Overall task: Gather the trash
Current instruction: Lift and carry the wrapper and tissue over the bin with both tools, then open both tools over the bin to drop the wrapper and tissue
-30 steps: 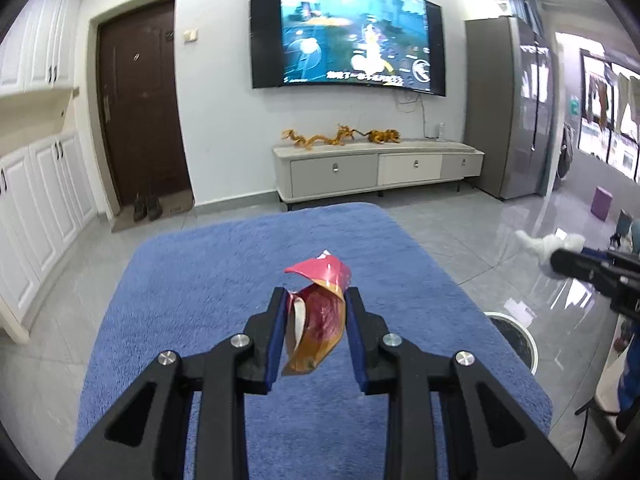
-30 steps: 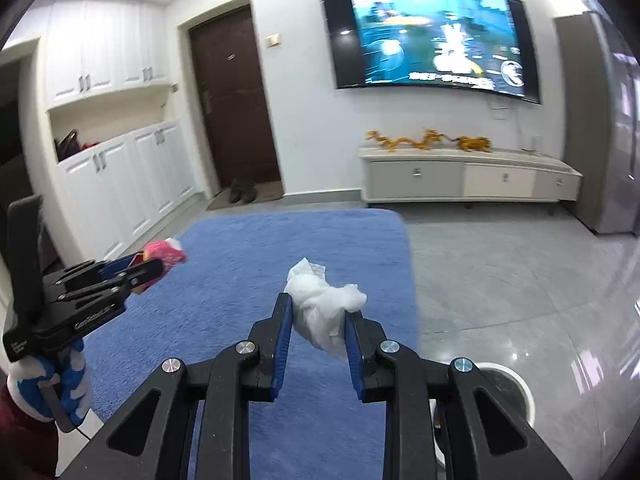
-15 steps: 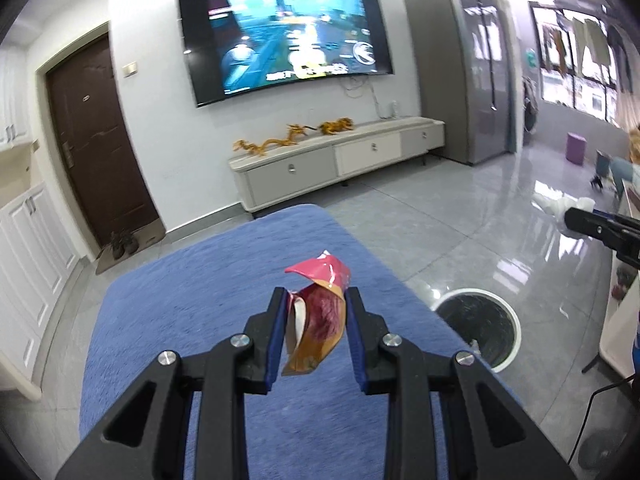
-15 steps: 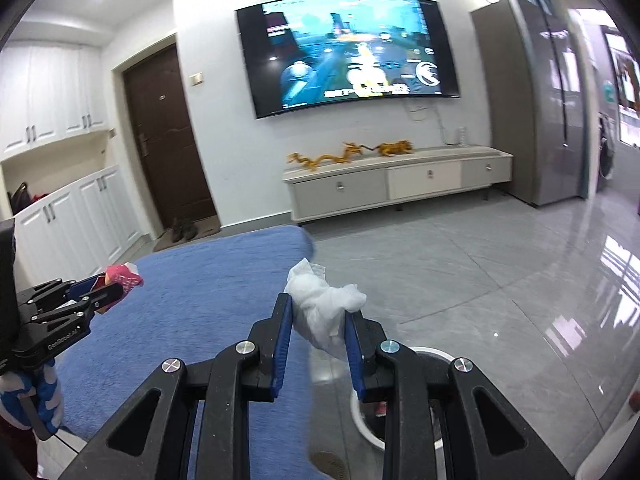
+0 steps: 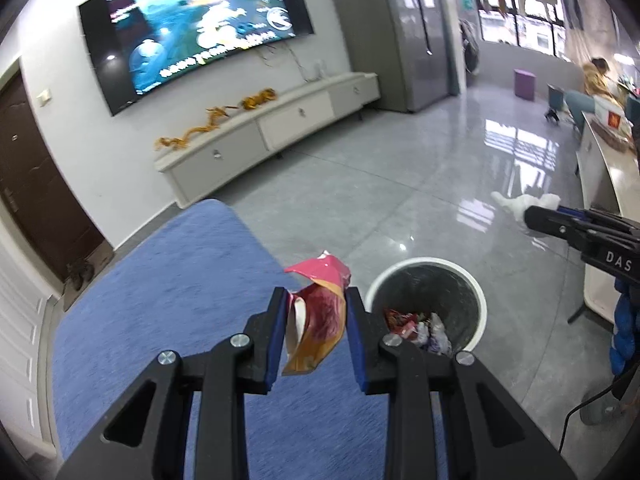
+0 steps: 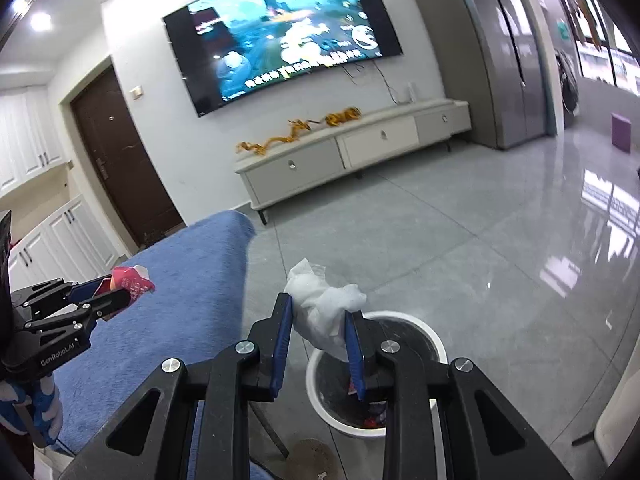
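My left gripper [image 5: 316, 312] is shut on a crumpled red and orange snack wrapper [image 5: 320, 312], held over the right edge of the blue-covered table [image 5: 160, 300]. Just right of it on the floor stands a white-rimmed trash bin [image 5: 476, 284] holding several scraps. In the right wrist view my right gripper [image 6: 320, 320] is shut on a crumpled white tissue [image 6: 320, 308], above the near left side of the bin [image 6: 436, 344]. The left gripper [image 6: 124, 300] with its wrapper [image 6: 132, 280] shows at the left there. The right gripper [image 5: 536, 216] and tissue [image 5: 524, 202] appear at the far right of the left wrist view.
Grey glossy tiles [image 5: 420, 184] surround the bin. A low white TV cabinet [image 5: 260, 136] stands against the far wall under a large screen [image 5: 192, 32]. A pale counter edge [image 5: 600, 216] runs along the right. A blue sleeve [image 5: 624, 340] hangs there. A person sits far back right [image 5: 598, 76].
Both grippers have swung right, off the middle of the blue table toward the floor bin, and rolled. The bin now sits close under both. Each still grips its piece of trash.
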Tool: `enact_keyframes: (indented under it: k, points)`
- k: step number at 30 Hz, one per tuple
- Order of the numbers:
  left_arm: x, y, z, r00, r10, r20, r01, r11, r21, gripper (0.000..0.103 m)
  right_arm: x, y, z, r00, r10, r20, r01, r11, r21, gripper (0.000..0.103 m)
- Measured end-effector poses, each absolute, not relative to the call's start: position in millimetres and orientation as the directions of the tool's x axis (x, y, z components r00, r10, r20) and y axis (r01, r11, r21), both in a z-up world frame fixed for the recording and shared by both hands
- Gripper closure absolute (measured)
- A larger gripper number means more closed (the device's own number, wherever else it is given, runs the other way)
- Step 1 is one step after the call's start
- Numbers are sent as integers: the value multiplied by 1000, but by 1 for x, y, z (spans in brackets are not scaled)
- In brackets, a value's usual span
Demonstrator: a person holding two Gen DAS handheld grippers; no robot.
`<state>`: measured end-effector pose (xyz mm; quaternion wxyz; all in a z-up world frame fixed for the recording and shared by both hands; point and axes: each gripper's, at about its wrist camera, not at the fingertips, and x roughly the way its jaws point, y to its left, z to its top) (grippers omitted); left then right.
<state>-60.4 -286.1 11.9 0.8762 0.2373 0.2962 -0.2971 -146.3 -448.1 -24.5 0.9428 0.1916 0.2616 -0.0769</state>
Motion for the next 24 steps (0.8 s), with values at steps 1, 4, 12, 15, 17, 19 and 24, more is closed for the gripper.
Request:
enact_keyframes:
  k: [1, 4, 12, 15, 17, 19, 24]
  points:
    - [-57, -294, 8, 638, -381, -669, 670, 703, 239, 76, -145, -454, -30, 846, -46, -531, 254, 911, 326, 79]
    - [-47, -316, -4, 608, -383, -695, 697, 676, 238, 76, -141, -467, -42, 831, -48, -554, 279, 898, 341, 79]
    - [-21, -374, -44, 526, -386, -758, 764, 606, 223, 76, -126, -488, -76, 786, -38, -617, 340, 860, 381, 77]
    - [-7, -390, -62, 502, -369, -782, 779, 586, 223, 74, -119, -495, -93, 764, -21, -645, 360, 843, 400, 77]
    - [2, -401, -74, 480, -360, -800, 787, 579, 212, 74, -112, -498, -102, 753, -7, -658, 368, 834, 412, 77]
    - [8, -410, -84, 473, -351, -808, 790, 576, 211, 74, -104, -500, -111, 741, 7, -671, 376, 824, 424, 77]
    - [20, -428, -99, 438, -360, -823, 803, 568, 179, 74, -85, -502, -131, 712, 29, -702, 400, 805, 438, 76]
